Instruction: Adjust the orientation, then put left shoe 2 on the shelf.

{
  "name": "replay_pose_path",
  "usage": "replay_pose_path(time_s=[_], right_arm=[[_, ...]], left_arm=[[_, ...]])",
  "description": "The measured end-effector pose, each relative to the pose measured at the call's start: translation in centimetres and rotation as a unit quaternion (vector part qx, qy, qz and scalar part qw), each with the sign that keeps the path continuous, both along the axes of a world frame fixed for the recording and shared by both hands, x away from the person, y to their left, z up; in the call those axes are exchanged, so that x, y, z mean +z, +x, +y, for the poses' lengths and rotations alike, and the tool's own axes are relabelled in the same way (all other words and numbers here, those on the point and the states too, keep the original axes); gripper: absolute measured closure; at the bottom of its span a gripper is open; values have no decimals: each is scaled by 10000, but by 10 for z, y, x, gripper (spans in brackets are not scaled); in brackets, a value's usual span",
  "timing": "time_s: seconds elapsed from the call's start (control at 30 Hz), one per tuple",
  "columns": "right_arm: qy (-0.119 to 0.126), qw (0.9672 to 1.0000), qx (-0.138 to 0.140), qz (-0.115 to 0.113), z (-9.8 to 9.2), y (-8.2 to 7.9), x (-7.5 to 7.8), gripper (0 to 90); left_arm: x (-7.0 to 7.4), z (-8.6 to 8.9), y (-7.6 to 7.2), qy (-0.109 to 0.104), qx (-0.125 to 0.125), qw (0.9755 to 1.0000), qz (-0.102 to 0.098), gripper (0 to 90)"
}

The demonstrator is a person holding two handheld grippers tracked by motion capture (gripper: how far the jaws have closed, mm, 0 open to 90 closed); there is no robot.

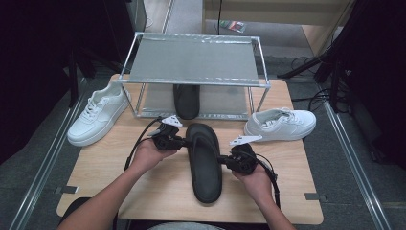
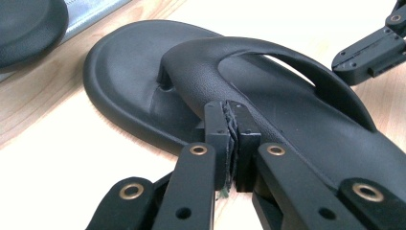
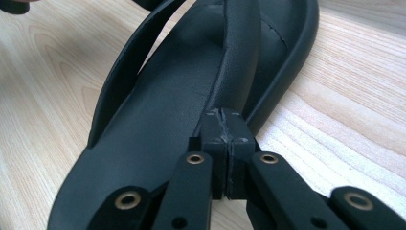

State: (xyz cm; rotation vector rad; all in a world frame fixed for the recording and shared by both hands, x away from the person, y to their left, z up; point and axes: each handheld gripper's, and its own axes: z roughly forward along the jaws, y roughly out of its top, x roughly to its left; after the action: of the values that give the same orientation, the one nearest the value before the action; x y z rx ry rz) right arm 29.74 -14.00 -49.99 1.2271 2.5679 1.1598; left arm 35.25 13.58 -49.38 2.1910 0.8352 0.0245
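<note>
- Centrally on table point(image 1: 287, 201), black flip-flop point(image 1: 205, 163) lies flat.
- Left gripper point(image 1: 181, 142) jaws closed, pinching its strap point(image 2: 210, 86).
- Right gripper point(image 1: 225, 160) jaws likewise clamp the strap's other side.

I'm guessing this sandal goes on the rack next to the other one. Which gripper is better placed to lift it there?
Probably the left gripper: it sits by the sandal's toe, nearer the rack. The right gripper is mid-sole.

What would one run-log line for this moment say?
left gripper: shut at strap of black flip-flop | right gripper: shut at other strap | flip-flop: on table, before rack
</note>
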Motion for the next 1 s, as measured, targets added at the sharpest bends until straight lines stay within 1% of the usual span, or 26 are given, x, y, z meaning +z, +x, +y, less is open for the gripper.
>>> replay_pose_path(time_s=[0.1,0.13,0.2,0.23,0.27,0.3,0.33,0.37,0.4,0.43,0.47,0.5,0.53,0.57,0.63,0.67,0.73,0.83,0.87,0.97,1.0], right_arm=[[62,10000,-34,-11,-2,1,2,873],[126,9999,-79,-75,-3,1,4,845],[161,9997,-43,-167,-3,-1,7,812],[161,9997,-43,-167,-3,-1,7,812],[206,9995,-46,-217,-3,-3,9,783],[259,9992,-34,-291,-2,-5,10,755],[339,9983,50,-469,0,-10,11,701],[367,9979,62,-523,1,-12,12,682],[401,9978,44,-523,3,-14,11,662],[401,9978,44,-523,3,-14,11,662],[486,9978,-52,-450,5,-14,10,640],[486,9978,-52,-450,5,-14,10,640],[372,9981,-126,-472,8,-14,8,636],[334,9983,-144,-460,9,-13,6,625],[315,9984,-174,-436,10,-12,4,613],[316,9985,-266,-356,12,-11,1,591],[325,9978,-395,-421,14,-10,-2,584],[332,9974,-456,-450,16,-8,-6,578],[251,9970,-520,-512,20,-7,-8,574],[238,9968,-576,-493,21,-5,-10,574],[241,9968,-617,-453,21,-2,-14,575]], left_arm=[[2,2,2,25,-20,10000,56,826],[6,6,3,-69,35,9999,136,819],[12,11,3,-197,57,9997,142,774],[12,11,3,-197,57,9997,142,747],[14,14,3,-270,65,9995,134,747],[17,17,3,-327,80,9993,143,709],[20,21,2,-385,94,9992,60,647],[20,23,1,-368,105,9993,-4,611],[21,24,1,-344,128,9993,-60,579],[21,24,1,-344,128,9993,-60,549],[20,26,1,-273,112,9995,-119,516],[20,26,1,-273,112,9995,-119,494],[20,28,1,-235,101,9996,-148,475],[20,29,2,-238,103,9995,-160,460],[20,30,1,-247,114,9995,-164,448],[19,32,2,-248,105,9995,-181,443],[19,33,2,-242,96,9995,-185,437],[18,35,4,-292,124,9994,-152,428],[18,36,4,-286,137,9994,-151,427],[18,38,4,-297,147,9993,-156,423],[18,39,4,-319,160,9992,-159,423]])
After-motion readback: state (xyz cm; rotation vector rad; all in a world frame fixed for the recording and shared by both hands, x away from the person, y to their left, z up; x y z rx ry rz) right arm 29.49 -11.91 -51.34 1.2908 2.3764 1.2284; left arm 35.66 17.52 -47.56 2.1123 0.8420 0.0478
